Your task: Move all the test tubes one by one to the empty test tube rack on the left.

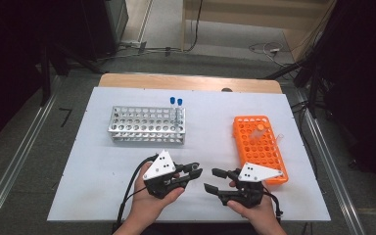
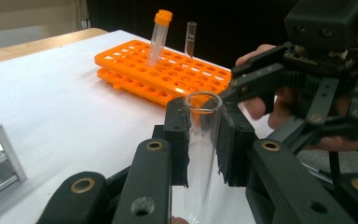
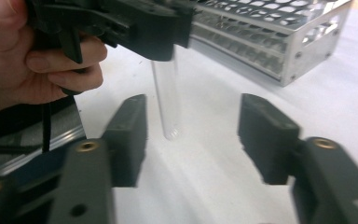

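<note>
From the high view both claws meet near the surface's near edge, while the left claw [image 2: 204,140] pinches an upright, slippery, fragile glass tube [image 2: 200,154] just below its rim, and the right claw [image 3: 193,135] stands open around its base.

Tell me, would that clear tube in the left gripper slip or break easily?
The tube looks like thin, smooth, clear-walled glass or plastic, so it is probably light, slippery and possibly fragile. The left gripper clamps it between dark pads, which likely helps. Being round, it would probably roll if laid down.
</note>
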Demonstrator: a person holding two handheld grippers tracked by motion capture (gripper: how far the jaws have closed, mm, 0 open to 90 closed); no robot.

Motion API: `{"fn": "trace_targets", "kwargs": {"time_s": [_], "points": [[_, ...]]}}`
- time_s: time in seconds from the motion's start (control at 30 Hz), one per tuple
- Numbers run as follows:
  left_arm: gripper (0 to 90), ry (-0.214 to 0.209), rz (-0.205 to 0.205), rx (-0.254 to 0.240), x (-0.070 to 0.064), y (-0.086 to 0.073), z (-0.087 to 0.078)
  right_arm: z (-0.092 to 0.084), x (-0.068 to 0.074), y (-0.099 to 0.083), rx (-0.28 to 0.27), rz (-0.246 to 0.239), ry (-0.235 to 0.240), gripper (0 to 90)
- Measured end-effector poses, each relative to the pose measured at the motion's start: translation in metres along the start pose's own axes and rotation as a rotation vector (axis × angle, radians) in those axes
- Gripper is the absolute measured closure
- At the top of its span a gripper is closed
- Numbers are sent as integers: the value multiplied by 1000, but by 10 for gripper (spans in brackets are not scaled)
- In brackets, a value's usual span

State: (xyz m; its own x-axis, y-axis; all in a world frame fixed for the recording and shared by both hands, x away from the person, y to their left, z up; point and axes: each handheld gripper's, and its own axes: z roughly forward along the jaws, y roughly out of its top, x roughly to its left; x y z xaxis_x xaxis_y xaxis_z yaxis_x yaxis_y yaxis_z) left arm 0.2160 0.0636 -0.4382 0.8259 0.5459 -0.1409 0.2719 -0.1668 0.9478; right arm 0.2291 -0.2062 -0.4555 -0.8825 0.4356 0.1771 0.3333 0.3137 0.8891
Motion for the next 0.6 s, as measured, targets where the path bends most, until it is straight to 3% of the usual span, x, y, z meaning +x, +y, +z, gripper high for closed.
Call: {"fn": "trace_targets", "kwargs": {"time_s": [0.2,0.4,0.6], "points": [[765,30,-11,-19,12,4,-11,-15,-11,-3,0,19,-3,94],[765,61,-24,-26,23,7,-19,-33,-24,-7,-7,25,-7,3],[765,90,-17,-39,36,18,-25,-50,-37,-11,-27,33,-45,0]]}}
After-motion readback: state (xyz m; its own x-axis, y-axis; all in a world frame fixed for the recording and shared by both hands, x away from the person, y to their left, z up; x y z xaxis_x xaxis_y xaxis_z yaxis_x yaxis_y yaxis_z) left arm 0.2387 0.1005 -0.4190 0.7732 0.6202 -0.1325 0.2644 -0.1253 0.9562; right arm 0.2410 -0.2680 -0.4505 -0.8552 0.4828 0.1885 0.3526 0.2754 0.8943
